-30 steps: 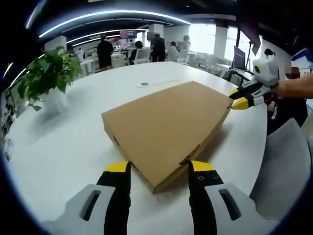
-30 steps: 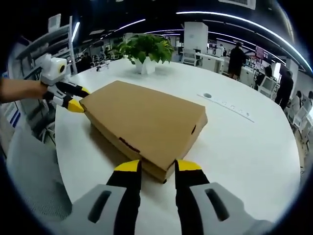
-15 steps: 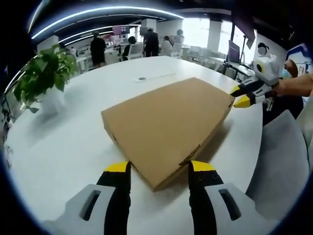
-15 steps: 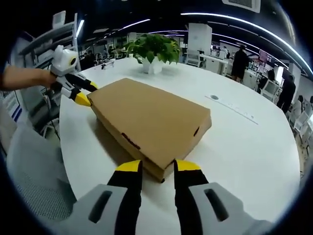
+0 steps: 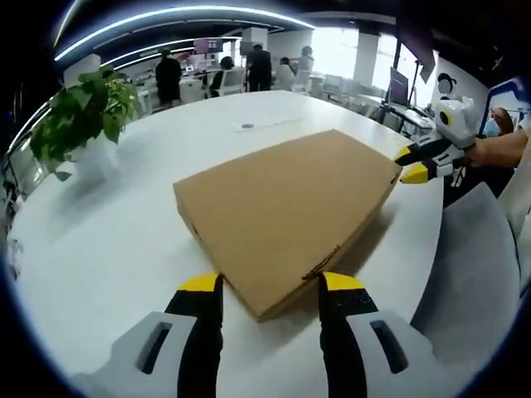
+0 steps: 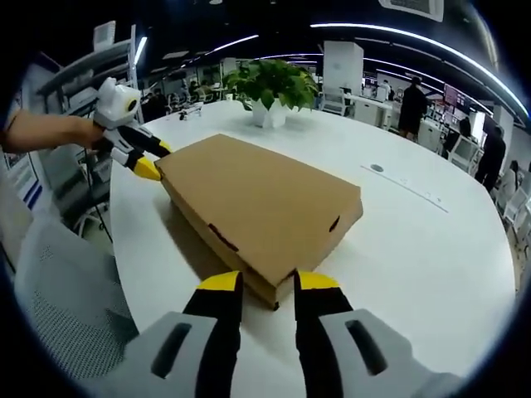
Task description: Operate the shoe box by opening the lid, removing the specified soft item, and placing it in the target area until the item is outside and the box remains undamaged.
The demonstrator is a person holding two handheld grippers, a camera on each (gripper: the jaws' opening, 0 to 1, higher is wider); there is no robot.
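An open office is spreading behind a white round table (image 5: 99, 249), a potted plant (image 5: 79, 116) sitting upper left in the left gripper view. The closed shoe box (image 5: 286, 215) is lying mid-frame. The left hand-held gripper (image 5: 270, 286) is straddling one corner, jaws apart; the right hand-held gripper (image 6: 261, 286) is bracketing the opposite corner, jaws parted. Lifting the lid evenly from both corners should avoid creasing the cardboard.

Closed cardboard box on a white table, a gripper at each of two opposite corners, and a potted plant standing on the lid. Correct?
Not quite: the potted plant stands on the white table beyond the cardboard box, not on its lid, as the right gripper view shows. The rest holds.
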